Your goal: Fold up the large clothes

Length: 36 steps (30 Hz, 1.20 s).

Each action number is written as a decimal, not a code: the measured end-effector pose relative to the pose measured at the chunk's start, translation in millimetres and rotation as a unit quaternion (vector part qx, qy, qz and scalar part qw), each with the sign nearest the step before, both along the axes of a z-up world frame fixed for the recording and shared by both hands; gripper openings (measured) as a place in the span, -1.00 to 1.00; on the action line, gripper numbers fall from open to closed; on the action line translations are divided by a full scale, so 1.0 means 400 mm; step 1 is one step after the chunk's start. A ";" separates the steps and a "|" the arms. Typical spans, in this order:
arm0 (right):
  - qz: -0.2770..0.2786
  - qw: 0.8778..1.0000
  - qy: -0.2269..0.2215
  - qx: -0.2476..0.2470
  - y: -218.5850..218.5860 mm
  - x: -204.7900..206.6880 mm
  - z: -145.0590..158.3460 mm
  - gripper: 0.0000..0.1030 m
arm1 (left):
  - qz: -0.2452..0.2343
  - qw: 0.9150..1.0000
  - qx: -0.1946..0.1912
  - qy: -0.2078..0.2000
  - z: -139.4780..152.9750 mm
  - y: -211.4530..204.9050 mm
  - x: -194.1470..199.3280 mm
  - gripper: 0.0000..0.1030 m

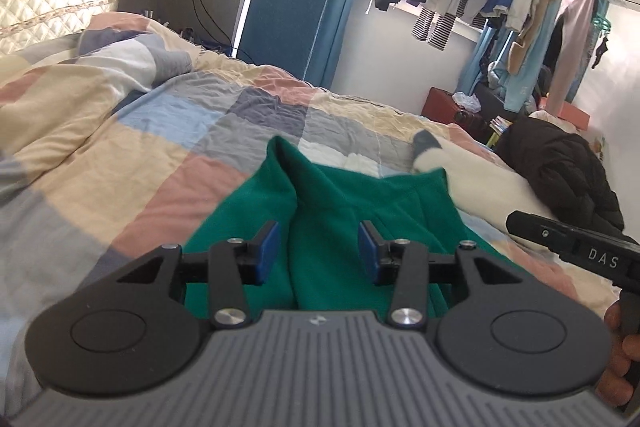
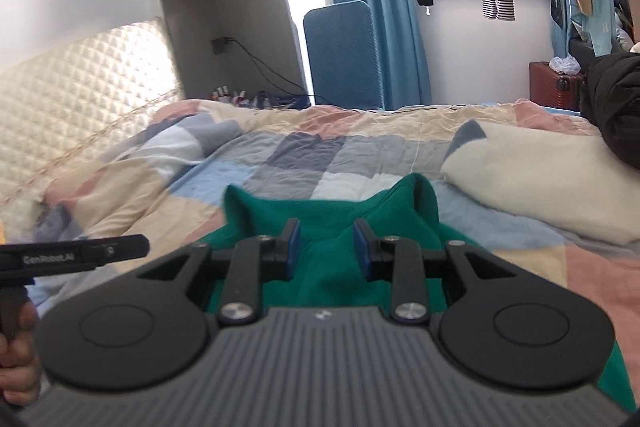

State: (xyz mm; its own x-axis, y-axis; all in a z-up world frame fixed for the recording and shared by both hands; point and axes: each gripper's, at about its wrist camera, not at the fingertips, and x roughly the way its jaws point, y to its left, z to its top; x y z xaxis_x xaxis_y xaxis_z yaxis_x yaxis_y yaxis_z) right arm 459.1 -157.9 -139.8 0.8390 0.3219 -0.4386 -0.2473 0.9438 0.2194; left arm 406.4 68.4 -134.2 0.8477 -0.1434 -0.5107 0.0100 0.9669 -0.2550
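I have both grippers above the green garment, which lies on the patchwork quilt with the cream pillow just beside it, to its right. My left gripper has its jaws parted with nothing between the blue pads, only green cloth lying below them; my right gripper is the same, jaws apart and gripping nothing. I judge I am between folds: the cloth is let go and the next grasp is not yet made. The garment looks partly bunched, with two raised peaks at its far edge on the side away from me, one left and one right of the pillow-side fold. Its long axis seems to run from me toward the far side of the quilt, though the near end is hidden under my grippers. Next I judge I need to lower each gripper onto an edge or corner, close on it, and carry it over evenly
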 end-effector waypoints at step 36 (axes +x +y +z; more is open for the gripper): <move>0.030 0.982 0.170 -0.073 0.130 -0.091 -0.315 0.35 | 0.032 0.999 -0.039 0.014 -0.164 0.093 -0.209 -0.05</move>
